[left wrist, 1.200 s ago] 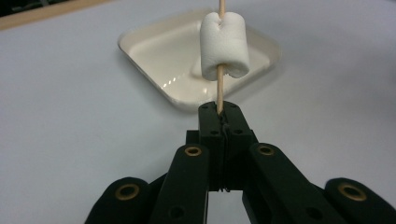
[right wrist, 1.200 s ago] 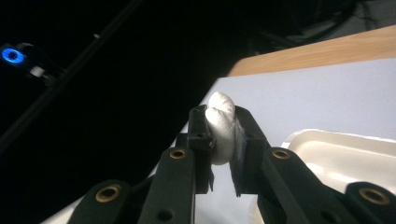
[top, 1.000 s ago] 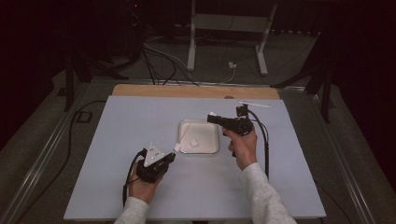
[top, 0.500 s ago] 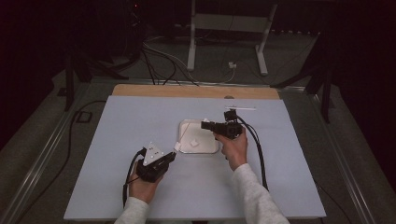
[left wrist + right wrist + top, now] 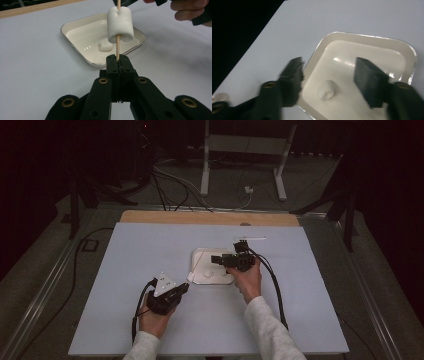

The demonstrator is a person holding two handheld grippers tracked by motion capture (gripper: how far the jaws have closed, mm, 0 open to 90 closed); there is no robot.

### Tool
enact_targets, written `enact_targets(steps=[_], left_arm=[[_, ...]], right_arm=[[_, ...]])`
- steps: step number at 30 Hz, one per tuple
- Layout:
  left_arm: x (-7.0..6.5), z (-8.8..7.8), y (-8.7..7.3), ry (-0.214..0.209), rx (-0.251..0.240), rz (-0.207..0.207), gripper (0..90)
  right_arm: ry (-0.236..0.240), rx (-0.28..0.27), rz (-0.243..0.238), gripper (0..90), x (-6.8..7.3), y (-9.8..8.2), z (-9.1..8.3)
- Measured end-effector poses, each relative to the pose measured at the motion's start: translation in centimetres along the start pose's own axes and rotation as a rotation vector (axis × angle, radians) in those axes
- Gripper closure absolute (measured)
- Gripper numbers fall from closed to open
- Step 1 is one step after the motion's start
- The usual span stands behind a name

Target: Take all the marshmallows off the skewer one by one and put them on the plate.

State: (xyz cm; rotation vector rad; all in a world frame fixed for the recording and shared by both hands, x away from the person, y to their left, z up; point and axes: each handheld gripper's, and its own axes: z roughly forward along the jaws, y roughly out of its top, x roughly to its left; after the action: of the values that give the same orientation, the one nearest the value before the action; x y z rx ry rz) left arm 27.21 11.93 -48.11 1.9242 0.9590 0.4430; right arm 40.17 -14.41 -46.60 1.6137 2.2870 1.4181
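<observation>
No writing I can read anywhere, no label or brand on my black fingers (image 5: 117, 63), none on the white dish (image 5: 75, 37), marshmallow (image 5: 120, 23) or skewer (image 5: 117, 48), bench (image 5: 150, 250) sheet plain, no numbers or signs

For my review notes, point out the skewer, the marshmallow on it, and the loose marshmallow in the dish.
skewer (image 5: 117, 51), left gripper view, bare stick below the marshmallow
skewered marshmallow (image 5: 120, 23), left gripper view, its front side
loose marshmallow (image 5: 326, 90), right gripper view, its top
</observation>
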Motion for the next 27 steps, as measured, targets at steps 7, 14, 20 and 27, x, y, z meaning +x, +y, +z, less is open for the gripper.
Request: enact_targets(steps=[7, 14, 20, 27], left_arm=[[0.0, 0.0, 0.0, 0.000, -0.002, -0.006, 90.0], [0.0, 0.0, 0.1, 0.003, -0.004, -0.005, 90.0], [0.0, 0.0, 0.1, 0.004, -0.005, -0.006, 90.0], [0.0, 0.0, 0.2, 0.000, -0.011, -0.012, 90.0]], right_arm=[[0.049, -0.032, -0.008, 19.9, 0.5, 0.1, -0.7], [0.091, -0.035, -0.030, 9.6, 1.2, 0.1, -1.3], [0.138, -0.033, -0.070, 0.8, 2.3, -0.3, -1.5], [0.179, -0.046, -0.076, 0.0, 3.1, -0.5, -1.8]])
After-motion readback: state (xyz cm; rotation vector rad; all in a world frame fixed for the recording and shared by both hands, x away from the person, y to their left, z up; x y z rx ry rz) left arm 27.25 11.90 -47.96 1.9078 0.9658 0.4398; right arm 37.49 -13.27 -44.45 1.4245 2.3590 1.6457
